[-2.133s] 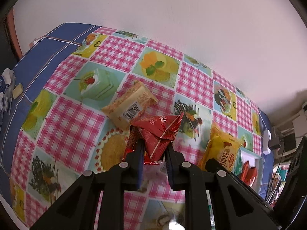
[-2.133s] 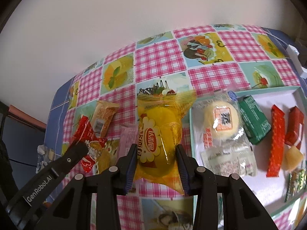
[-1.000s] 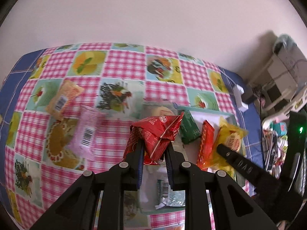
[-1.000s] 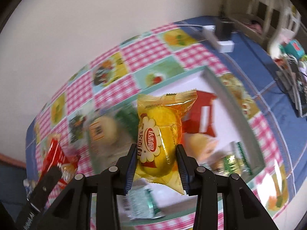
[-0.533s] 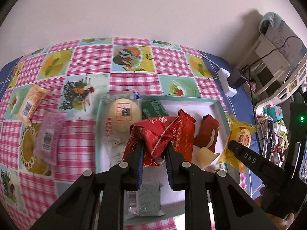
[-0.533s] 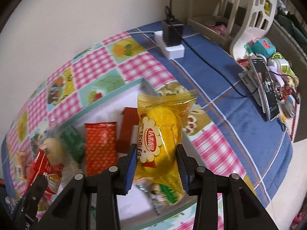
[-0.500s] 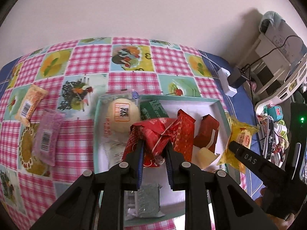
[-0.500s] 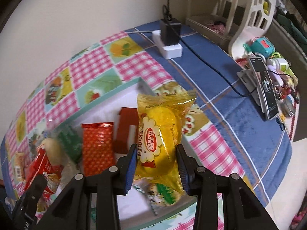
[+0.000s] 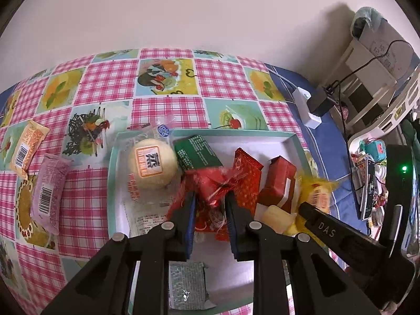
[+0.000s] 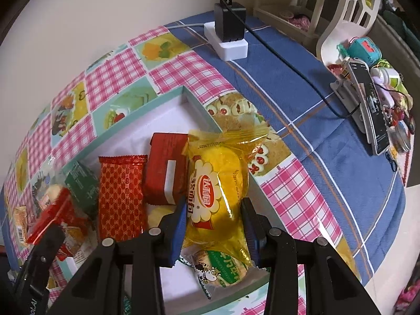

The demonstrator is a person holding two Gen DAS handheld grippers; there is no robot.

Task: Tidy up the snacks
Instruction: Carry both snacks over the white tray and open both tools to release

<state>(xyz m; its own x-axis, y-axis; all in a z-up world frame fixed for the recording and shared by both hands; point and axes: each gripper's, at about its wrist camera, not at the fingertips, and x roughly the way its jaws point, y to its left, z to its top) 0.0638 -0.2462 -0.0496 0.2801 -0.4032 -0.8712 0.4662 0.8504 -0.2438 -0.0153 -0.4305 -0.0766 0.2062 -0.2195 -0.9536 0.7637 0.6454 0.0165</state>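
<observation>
A checked pink cloth (image 9: 223,78) covers the bench under a pale wall (image 9: 183,10). Over the white tray (image 9: 294,137), the left claw (image 9: 210,206) has just been easing apart around its red packet (image 9: 212,183); the right claw (image 10: 214,218) pinches a yellow bun packet (image 10: 218,181). A charger (image 10: 229,22) sits on the blue sheet (image 10: 315,84).

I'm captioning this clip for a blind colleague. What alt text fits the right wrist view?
The right tongs grip a yellow snack packet above the right end of a teal-rimmed tray holding red, green and other wrapped snacks. The tray sits on a pink checked tablecloth. At lower left, the left tongs have a red packet between them.
</observation>
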